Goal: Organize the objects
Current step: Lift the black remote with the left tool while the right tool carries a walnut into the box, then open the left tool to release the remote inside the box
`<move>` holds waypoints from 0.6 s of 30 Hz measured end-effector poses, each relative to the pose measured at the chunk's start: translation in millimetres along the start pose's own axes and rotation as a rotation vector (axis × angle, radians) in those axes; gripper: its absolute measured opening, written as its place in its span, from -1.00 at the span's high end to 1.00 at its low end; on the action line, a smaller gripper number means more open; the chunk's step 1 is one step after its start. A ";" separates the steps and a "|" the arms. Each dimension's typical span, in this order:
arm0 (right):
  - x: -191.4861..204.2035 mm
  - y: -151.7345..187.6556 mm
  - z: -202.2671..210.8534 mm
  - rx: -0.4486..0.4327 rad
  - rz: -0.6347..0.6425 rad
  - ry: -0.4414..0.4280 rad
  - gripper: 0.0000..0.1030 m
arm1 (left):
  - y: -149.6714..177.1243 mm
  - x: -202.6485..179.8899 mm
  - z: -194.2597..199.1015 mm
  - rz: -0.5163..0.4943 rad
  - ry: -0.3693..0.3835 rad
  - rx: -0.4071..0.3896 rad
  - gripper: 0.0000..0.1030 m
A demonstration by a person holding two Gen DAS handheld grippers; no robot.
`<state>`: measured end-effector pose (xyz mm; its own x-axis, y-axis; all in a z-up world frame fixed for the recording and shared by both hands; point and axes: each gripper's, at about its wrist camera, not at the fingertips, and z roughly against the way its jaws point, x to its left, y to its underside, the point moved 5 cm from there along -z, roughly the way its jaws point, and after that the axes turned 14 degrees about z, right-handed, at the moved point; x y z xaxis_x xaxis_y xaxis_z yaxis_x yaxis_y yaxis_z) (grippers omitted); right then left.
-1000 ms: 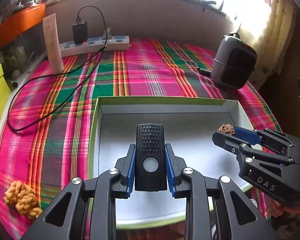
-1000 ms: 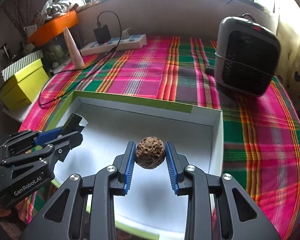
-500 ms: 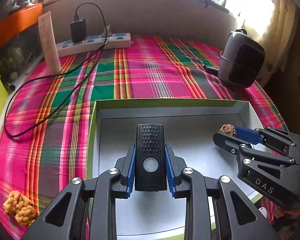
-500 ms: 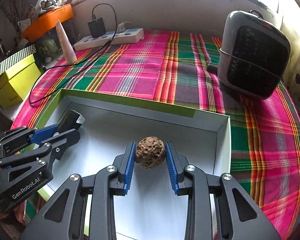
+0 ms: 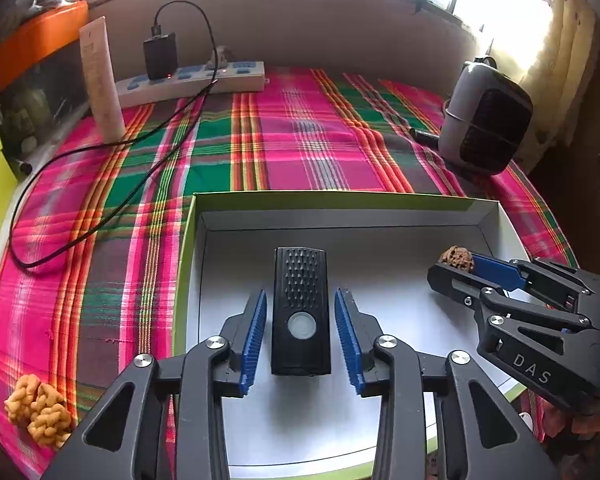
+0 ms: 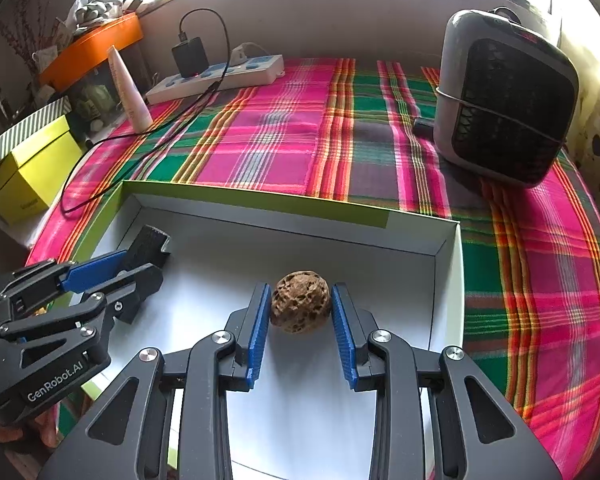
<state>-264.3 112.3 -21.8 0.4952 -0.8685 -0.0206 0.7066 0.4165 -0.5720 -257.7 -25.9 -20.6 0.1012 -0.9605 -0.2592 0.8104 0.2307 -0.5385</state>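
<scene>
The left gripper [image 5: 300, 334] hangs over a shallow white box [image 5: 340, 216] with green outer walls, on a bench covered in a plaid cloth [image 5: 292, 148]. Its jaws have just been opening: they now stand spread, with a visible gap on each side of the black device [image 5: 300, 312] between them. The device lies on the box floor, its studded end pointing away and a round button near the jaws' base; its near end is in shadow.

The right gripper [image 6: 300, 330] is also over the box, to the right of the left one. A wrinkled brown walnut [image 6: 300, 302] sits between its blue pads [image 6: 258, 330]; whether they press on it or only flank it is hard to make out.

Beyond both jaws stand a power strip [image 5: 192, 82] with a black charger [image 5: 160, 54], a pale tube [image 5: 102, 84] and a grey heater [image 6: 504, 96]. Left of the left jaws, pale walnut kernels [image 5: 38, 410] lie at the cloth's edge, partly cut off by the gripper's body.
</scene>
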 end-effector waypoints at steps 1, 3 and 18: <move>0.5 0.2 0.3 -0.002 0.001 -0.004 0.30 | 0.7 0.0 0.1 -0.001 -0.002 0.000 0.26; 2.5 -0.4 1.9 -0.008 0.006 -0.008 0.21 | 1.2 -0.5 0.9 -0.001 -0.001 -0.002 0.23; 3.3 9.8 22.2 -0.041 -0.018 0.019 0.02 | 12.4 -2.7 24.4 0.005 0.005 -0.036 0.06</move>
<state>-244.5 119.5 -9.3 0.4728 -0.8808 -0.0251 0.6937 0.3896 -0.6058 -233.8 -24.3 -7.0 0.1023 -0.9585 -0.2660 0.7885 0.2412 -0.5658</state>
